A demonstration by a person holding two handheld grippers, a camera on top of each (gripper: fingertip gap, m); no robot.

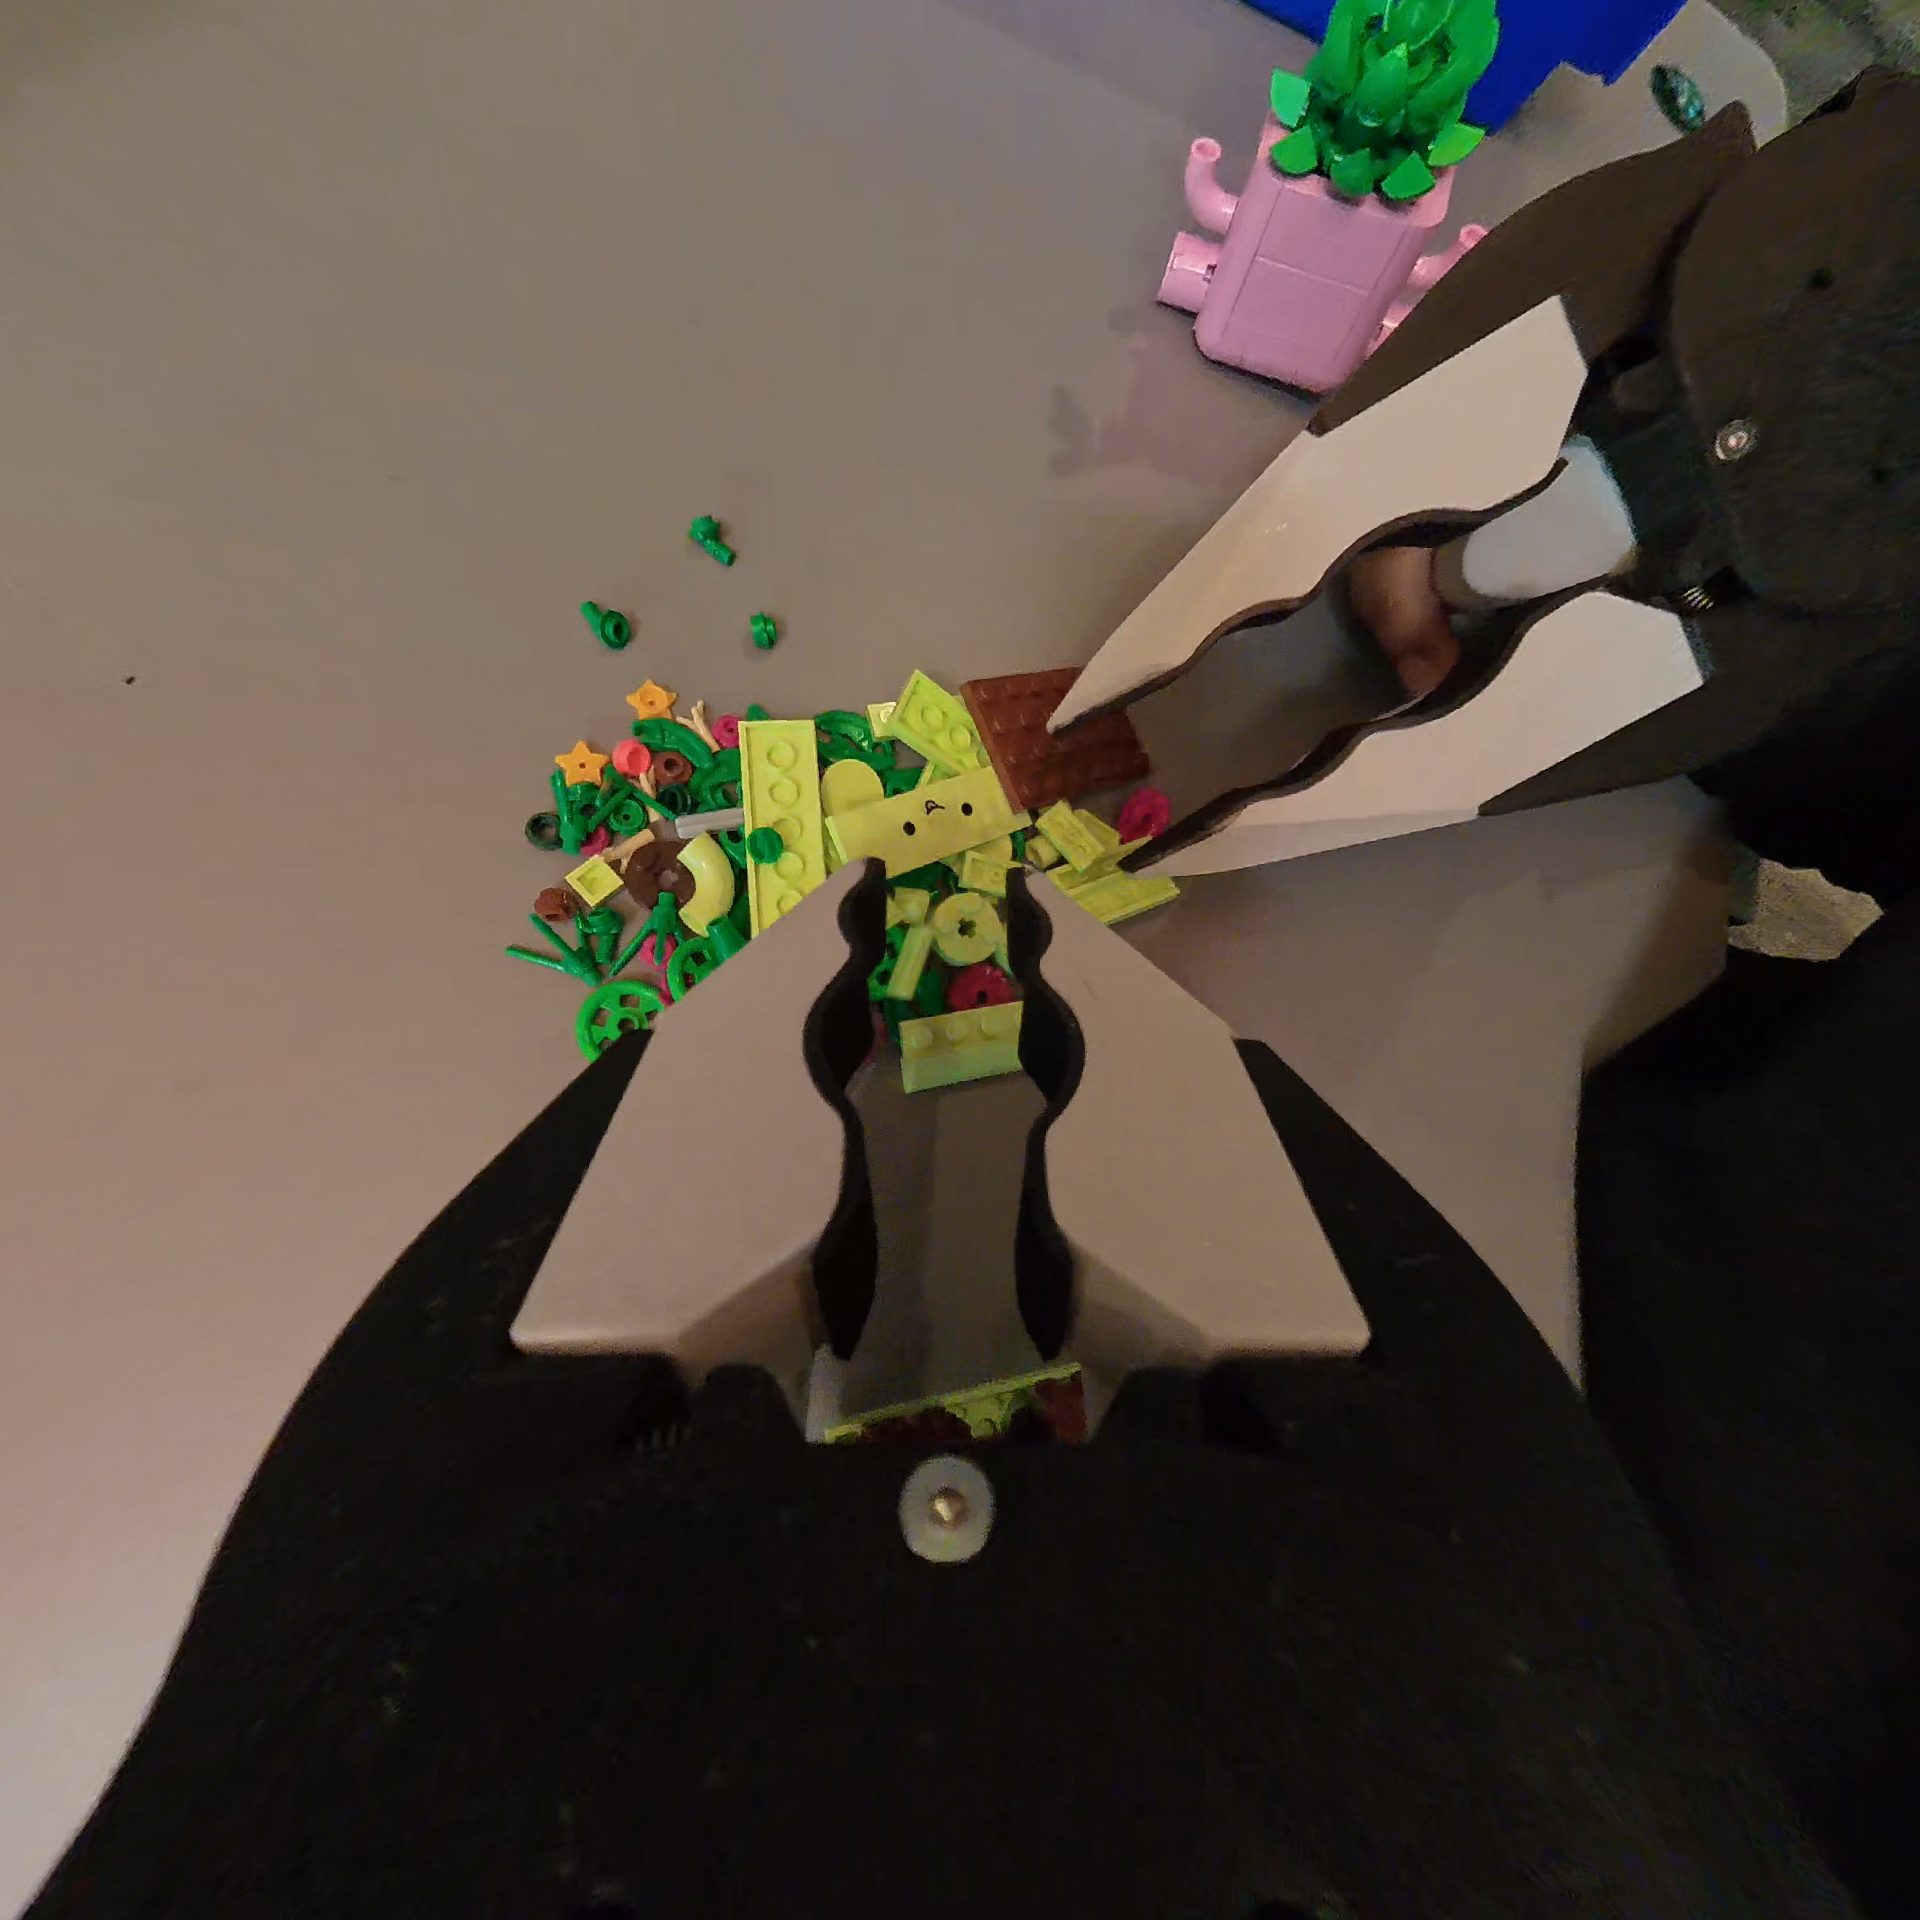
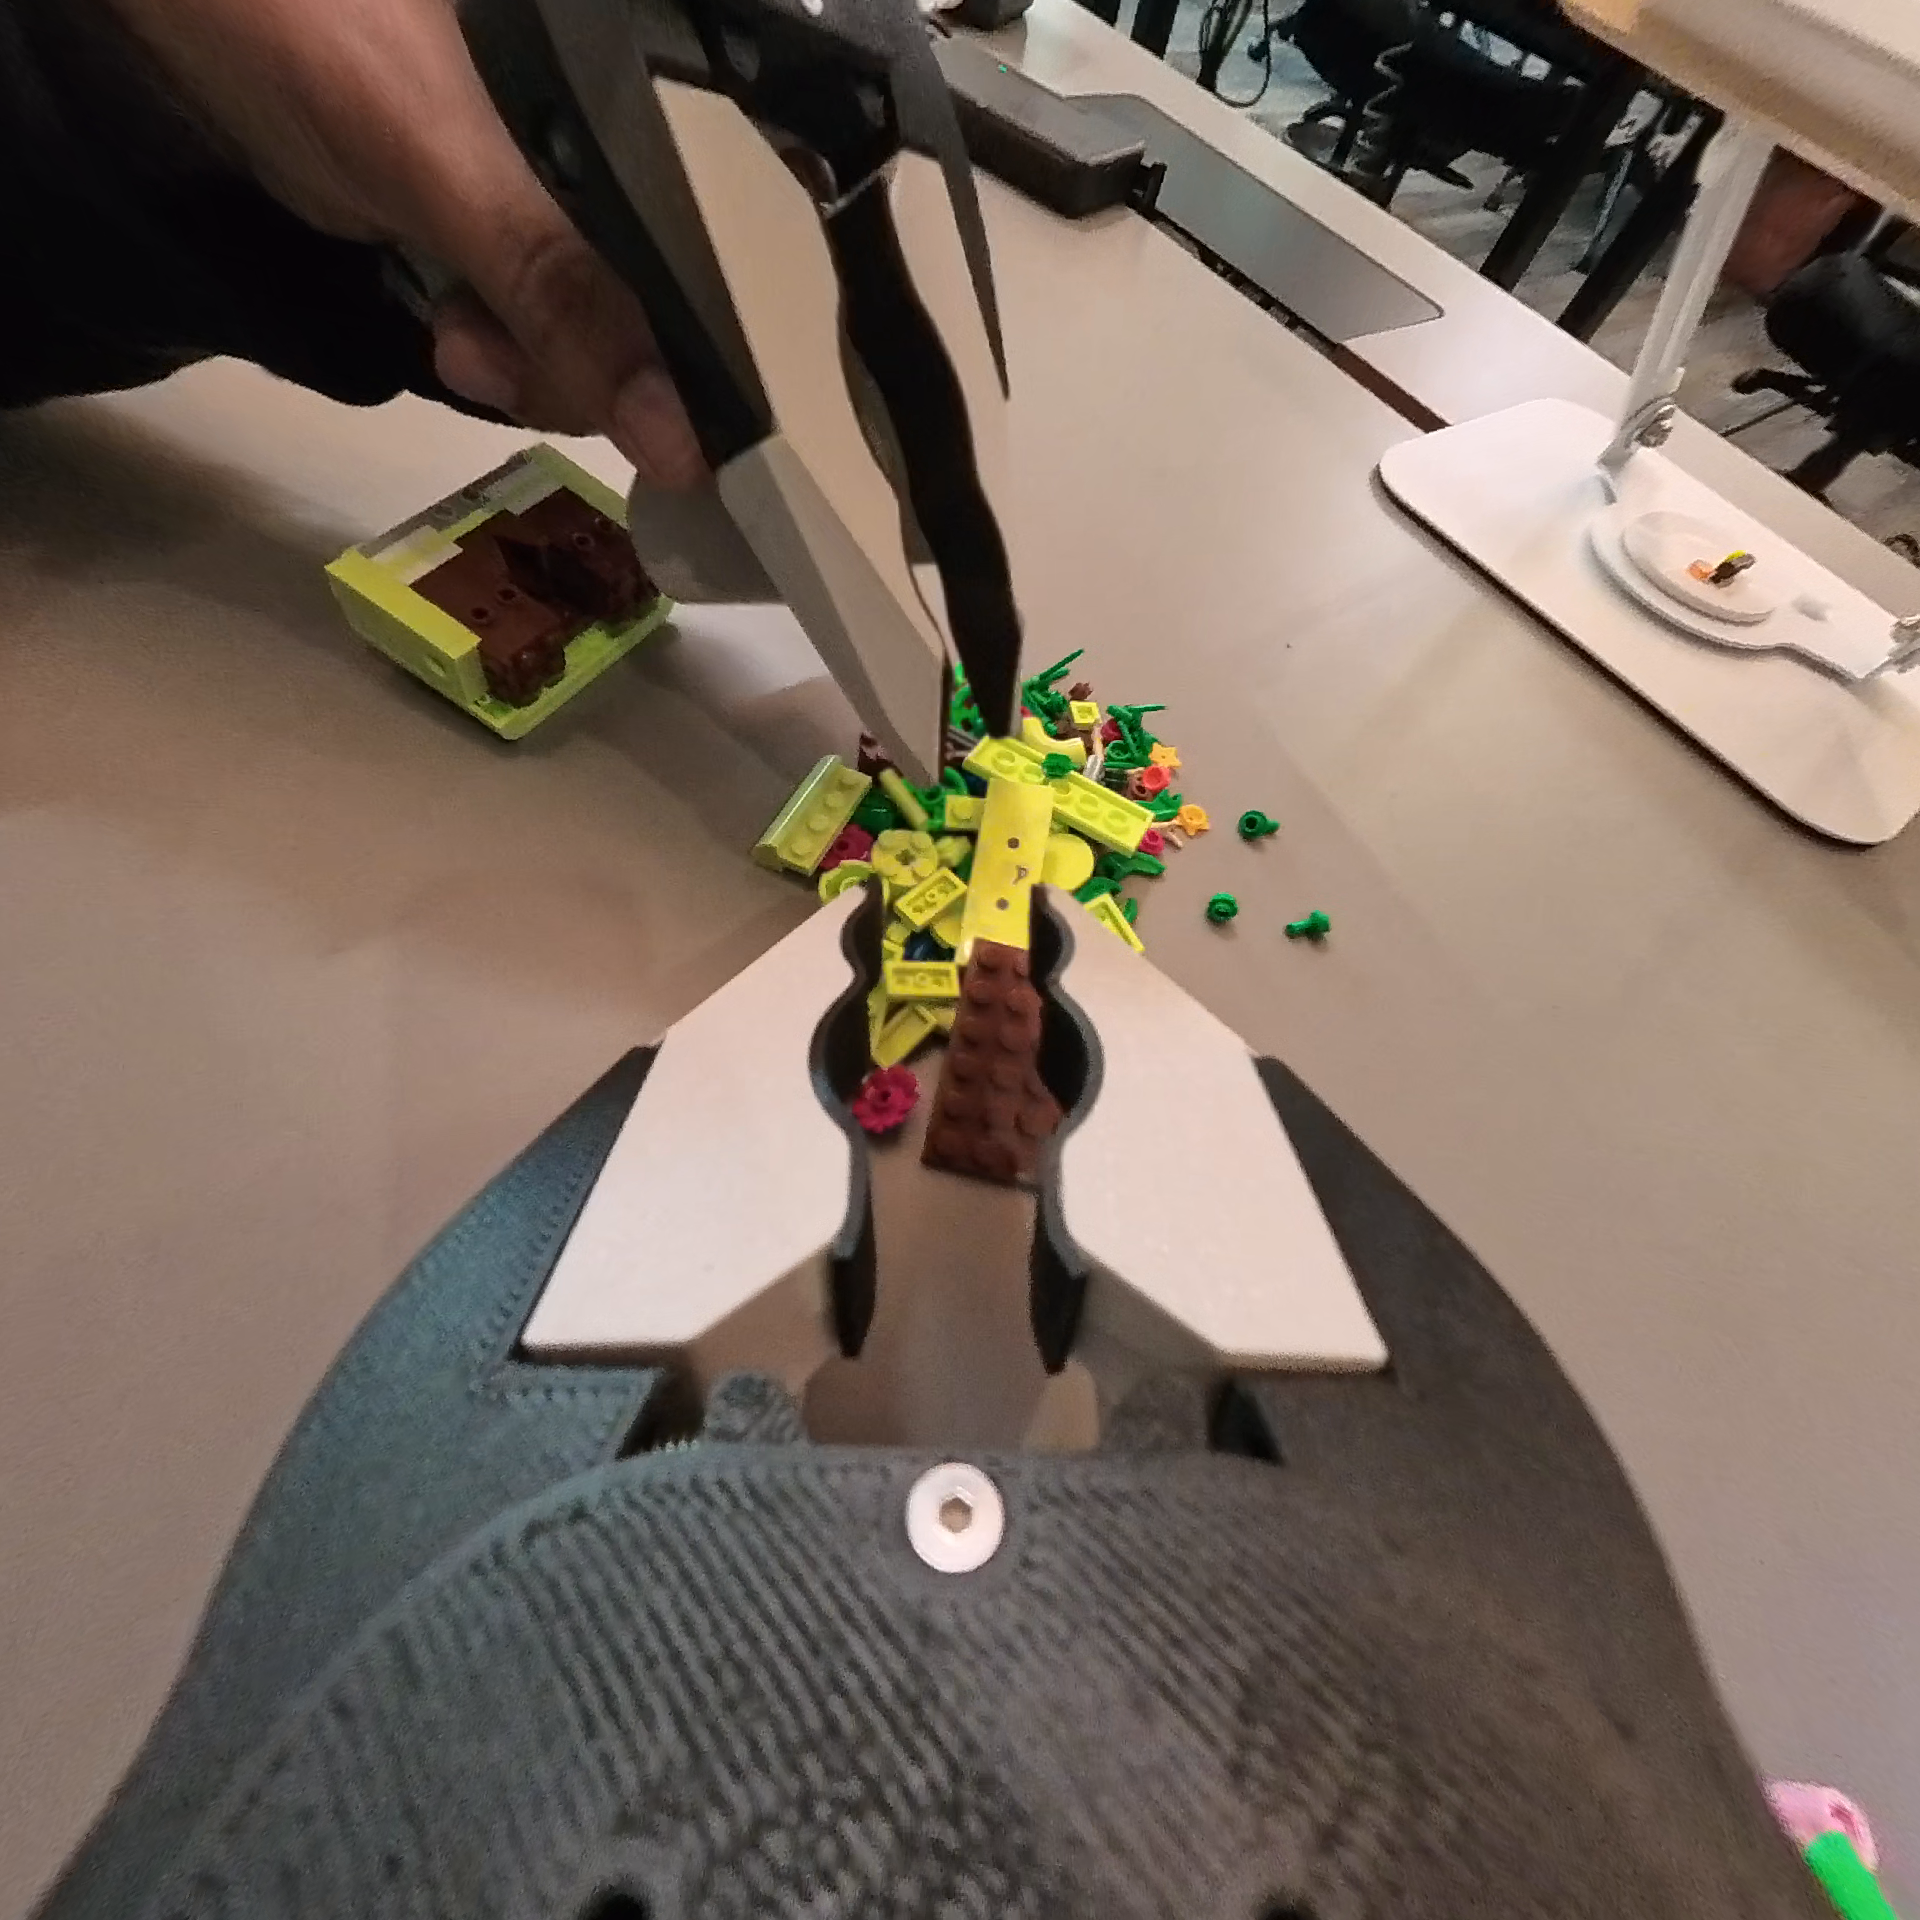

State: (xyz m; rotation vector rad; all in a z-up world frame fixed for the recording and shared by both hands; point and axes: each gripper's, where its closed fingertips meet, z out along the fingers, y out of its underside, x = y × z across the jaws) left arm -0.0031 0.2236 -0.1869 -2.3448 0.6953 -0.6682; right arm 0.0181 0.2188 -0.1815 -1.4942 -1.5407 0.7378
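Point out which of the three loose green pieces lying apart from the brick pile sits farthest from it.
The green piece farthest up the table in the left wrist view. The other two, one and another, lie closer to the brick pile, side by side.

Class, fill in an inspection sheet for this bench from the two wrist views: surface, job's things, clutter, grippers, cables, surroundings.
Surface: grey table, faint smudges.
Job's things: pile of loose toy bricks, mostly lime and green; brown studded plate; lime face tile; half-built lime and brown box; pink planter model.
Clutter: three stray green pieces beside the pile.
Grippers: left gripper jaws open over the pile; right gripper jaws open around the brown plate, grip unclear.
Cables: dark cords far behind the table.
Surroundings: white stand base; blue bin; chairs.
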